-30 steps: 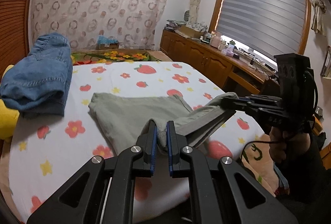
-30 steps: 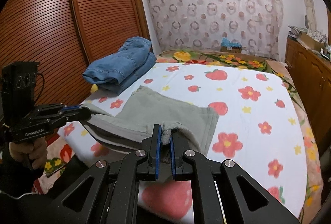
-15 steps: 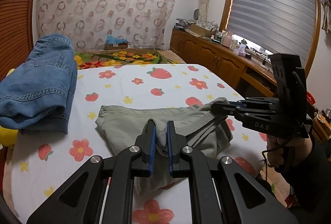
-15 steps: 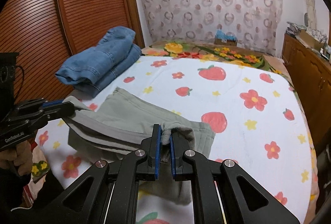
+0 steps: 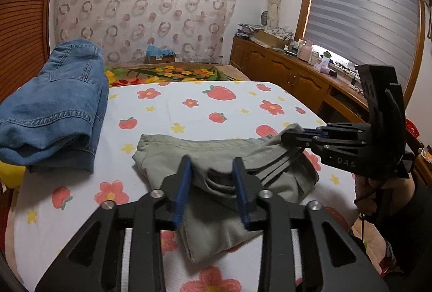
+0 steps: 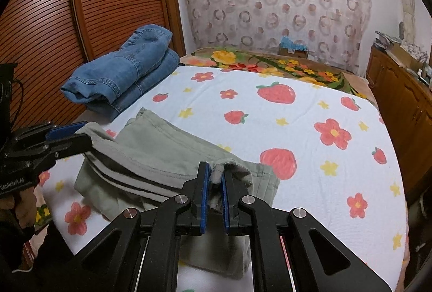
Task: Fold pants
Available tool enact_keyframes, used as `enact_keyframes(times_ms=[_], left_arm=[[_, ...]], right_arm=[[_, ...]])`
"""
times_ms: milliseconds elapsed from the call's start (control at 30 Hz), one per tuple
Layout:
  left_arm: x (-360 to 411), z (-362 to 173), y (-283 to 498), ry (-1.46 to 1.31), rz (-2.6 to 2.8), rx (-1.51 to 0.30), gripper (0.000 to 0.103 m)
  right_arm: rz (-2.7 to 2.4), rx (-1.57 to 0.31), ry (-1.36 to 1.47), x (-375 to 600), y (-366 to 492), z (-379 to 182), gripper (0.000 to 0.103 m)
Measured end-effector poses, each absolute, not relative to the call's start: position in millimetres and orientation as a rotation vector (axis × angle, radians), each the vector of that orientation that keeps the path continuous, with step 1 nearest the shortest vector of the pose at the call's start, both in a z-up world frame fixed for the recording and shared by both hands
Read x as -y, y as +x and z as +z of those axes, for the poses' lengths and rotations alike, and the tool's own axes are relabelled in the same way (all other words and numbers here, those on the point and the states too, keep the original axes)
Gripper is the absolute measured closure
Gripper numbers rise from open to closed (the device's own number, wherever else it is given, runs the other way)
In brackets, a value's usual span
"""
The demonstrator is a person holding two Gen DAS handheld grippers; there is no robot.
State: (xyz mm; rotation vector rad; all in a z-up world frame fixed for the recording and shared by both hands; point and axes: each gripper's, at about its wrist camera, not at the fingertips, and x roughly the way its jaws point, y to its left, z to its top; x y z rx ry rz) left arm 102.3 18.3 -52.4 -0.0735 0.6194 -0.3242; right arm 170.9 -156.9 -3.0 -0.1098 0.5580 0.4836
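Green pants (image 5: pixel 224 157) folded on bed (image 5: pixel 189 103), right tool (image 6: pixel 214 184) apparently pinching hem

Left wrist view looks forward along the left gripper (image 5: pixel 212 185), low and close over the bed (image 5: pixel 189 108), facing the patterned curtain (image 5: pixel 145 11) with the window blind (image 5: pixel 361 11) on its right. Right wrist view looks along the right gripper (image 6: pixel 214 193), same low closeness, wooden wardrobe (image 6: pixel 81 8) on its left. Both share the bed, curtain, green pants (image 5: pixel 216 151), folded jeans (image 6: pixel 121 76) and each other's gripper.
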Motion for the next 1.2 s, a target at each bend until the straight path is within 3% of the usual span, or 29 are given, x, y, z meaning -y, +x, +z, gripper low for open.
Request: enact_keyframes(times_ms=[67,133,233,667,1200], left_arm=[[-20,-52,101,-0.073,-0.324,-0.614,0.056],[-20,-52,101,-0.067,-0.324,-0.618,0.048],[-22,-57,101,-0.068,-0.321,-0.627,0.023],[-31,-102,121,-0.040,-0.253,-0.795,0.023],[-28,-113,126,0.012,-0.249,-0.819,0.019]], right_arm=[[0.475,-0.551,-0.115,158,170,-2,0.083],[0.464,-0.548,-0.117,161,169,0,0.069],[0.463,-0.540,-0.119,167,164,2,0.066],[0.455,-0.673,-0.202,165,163,-30,0.061],[0.450,-0.717,-0.194,167,164,-38,0.053]])
